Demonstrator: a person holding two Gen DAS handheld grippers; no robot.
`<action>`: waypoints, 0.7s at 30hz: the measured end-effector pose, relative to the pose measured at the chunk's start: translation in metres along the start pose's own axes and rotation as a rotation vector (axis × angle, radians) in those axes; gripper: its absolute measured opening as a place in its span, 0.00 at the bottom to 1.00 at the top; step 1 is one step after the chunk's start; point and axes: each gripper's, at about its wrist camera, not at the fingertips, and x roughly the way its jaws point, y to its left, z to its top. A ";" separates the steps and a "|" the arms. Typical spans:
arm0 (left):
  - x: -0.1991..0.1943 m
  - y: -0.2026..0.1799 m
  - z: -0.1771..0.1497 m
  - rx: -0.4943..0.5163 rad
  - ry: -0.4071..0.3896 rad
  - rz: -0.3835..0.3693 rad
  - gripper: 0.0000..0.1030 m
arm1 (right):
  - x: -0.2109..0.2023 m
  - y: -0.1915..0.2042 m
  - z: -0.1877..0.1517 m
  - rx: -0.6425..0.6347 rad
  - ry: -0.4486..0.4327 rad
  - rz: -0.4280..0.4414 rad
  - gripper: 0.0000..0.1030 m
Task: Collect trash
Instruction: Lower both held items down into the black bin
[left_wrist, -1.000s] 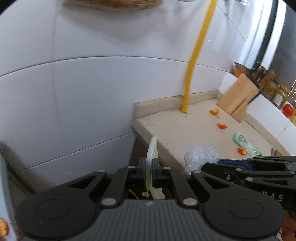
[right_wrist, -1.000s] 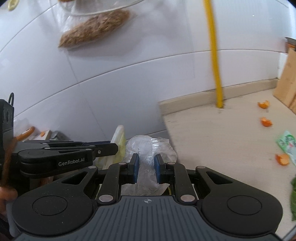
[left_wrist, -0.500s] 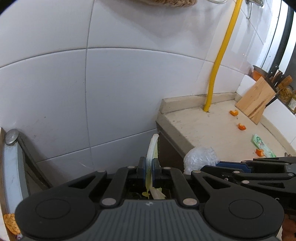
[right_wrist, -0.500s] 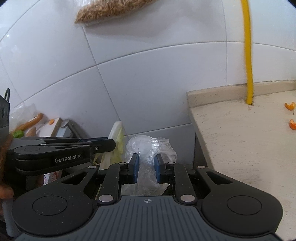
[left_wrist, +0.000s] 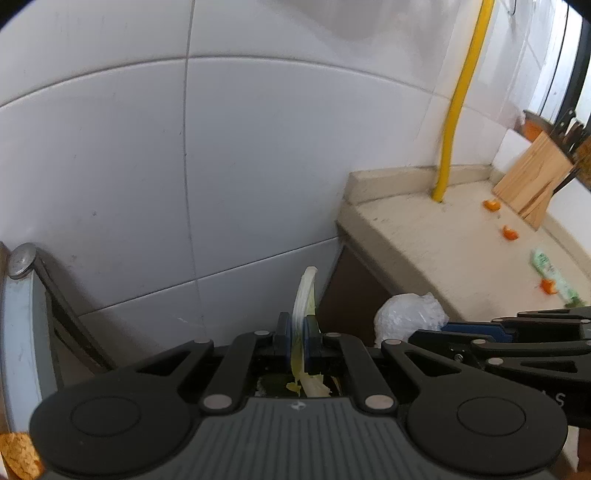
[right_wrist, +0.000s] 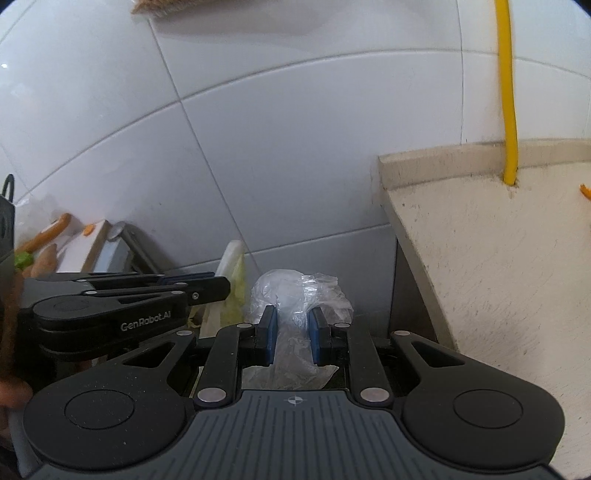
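Nearest, the left tongs (left_wrist: 297, 338) are pressed together on a pale cabbage leaf (left_wrist: 304, 291) that stands up between the pads, while the right tongs (right_wrist: 291, 332) pinch a crumpled clear plastic bag (right_wrist: 295, 291); both are held off the end of the table (left_wrist: 436, 251), before the white tiled wall (left_wrist: 221, 166). Farther off on the table lie orange peel pieces (left_wrist: 509, 233), a green wrapper (left_wrist: 550, 275), a yellow pipe (left_wrist: 454, 122) and a wooden knife block (left_wrist: 535, 181).
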 end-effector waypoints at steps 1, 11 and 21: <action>0.003 0.002 0.000 -0.002 0.007 0.000 0.02 | 0.002 0.000 -0.001 0.002 0.005 -0.001 0.23; 0.025 0.008 -0.005 0.007 0.060 0.010 0.02 | 0.032 0.001 -0.007 0.020 0.064 -0.032 0.23; 0.037 0.013 -0.009 0.017 0.105 0.027 0.02 | 0.049 0.002 -0.010 0.035 0.102 -0.050 0.23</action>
